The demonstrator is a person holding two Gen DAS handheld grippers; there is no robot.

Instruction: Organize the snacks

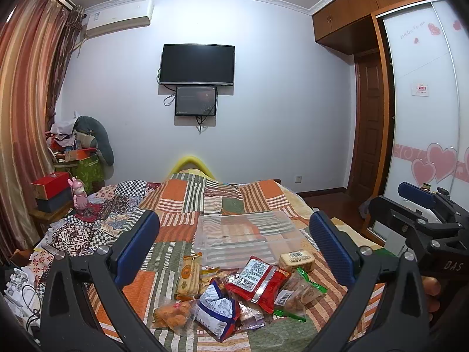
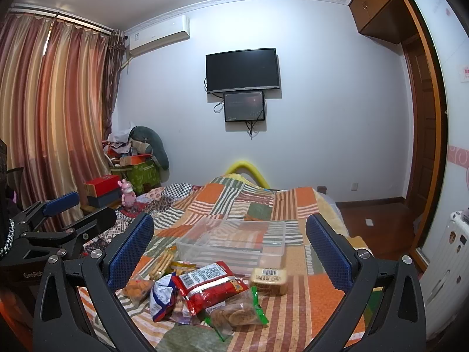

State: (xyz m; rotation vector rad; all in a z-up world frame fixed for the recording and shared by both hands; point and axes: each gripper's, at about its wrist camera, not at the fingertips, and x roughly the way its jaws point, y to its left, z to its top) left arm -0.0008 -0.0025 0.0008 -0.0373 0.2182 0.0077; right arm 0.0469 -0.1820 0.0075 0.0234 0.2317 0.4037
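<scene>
Here your left gripper [image 1: 234, 243] and right gripper [image 2: 230, 246] both hover over the quilt [image 1: 176, 205] with jaws spread wide, grasping nothing. The snacks [image 1: 234, 287] lie heaped on the quilt just below them: a red pack [image 2: 209, 284] on top, a blue bag [image 2: 161, 296] beside it. The clear bin [image 2: 234, 240] sits just behind the heap.

Clear smooth plastic bin [image 2: 234, 240] on a matt cloth quilt [image 2: 322, 293]; glossy red foil packet [image 2: 209, 284]
</scene>
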